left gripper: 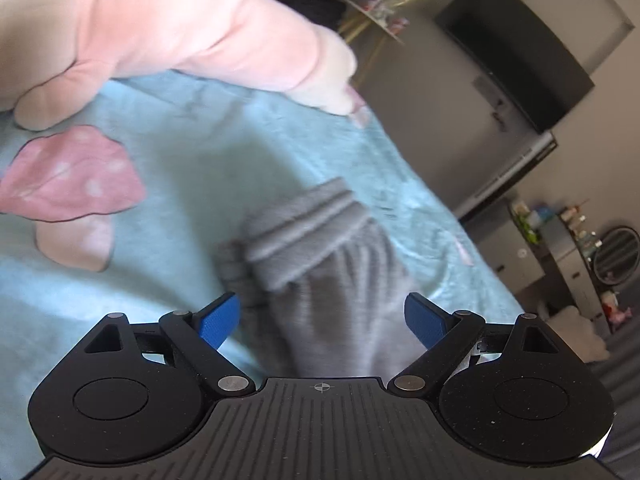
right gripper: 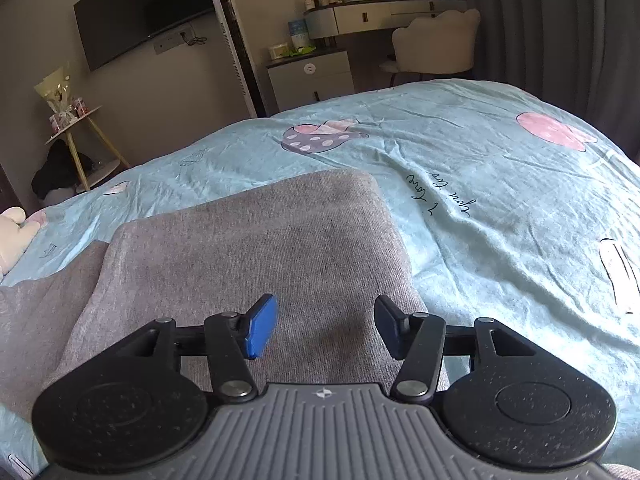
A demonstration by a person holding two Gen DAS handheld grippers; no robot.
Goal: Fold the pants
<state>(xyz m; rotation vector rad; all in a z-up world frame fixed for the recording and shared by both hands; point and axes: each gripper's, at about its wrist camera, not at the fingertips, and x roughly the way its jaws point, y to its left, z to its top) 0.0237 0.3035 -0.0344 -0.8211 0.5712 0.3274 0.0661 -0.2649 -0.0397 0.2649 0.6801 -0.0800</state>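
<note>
Both tools gape with nothing gripped, the right tool (right gripper: 324,326) poised low over the grey pants (right gripper: 256,248) lying folded on the bed's teal duvet (right gripper: 500,208), the left tool (left gripper: 322,322) above their ribbed waistband (left gripper: 298,226), probably readying another fold.

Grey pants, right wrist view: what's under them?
The grey pants lie on the light blue bedspread, which shows around them on the far and right sides. A second grey layer sticks out underneath at left. Whatever lies directly beneath the fold is covered.
</note>
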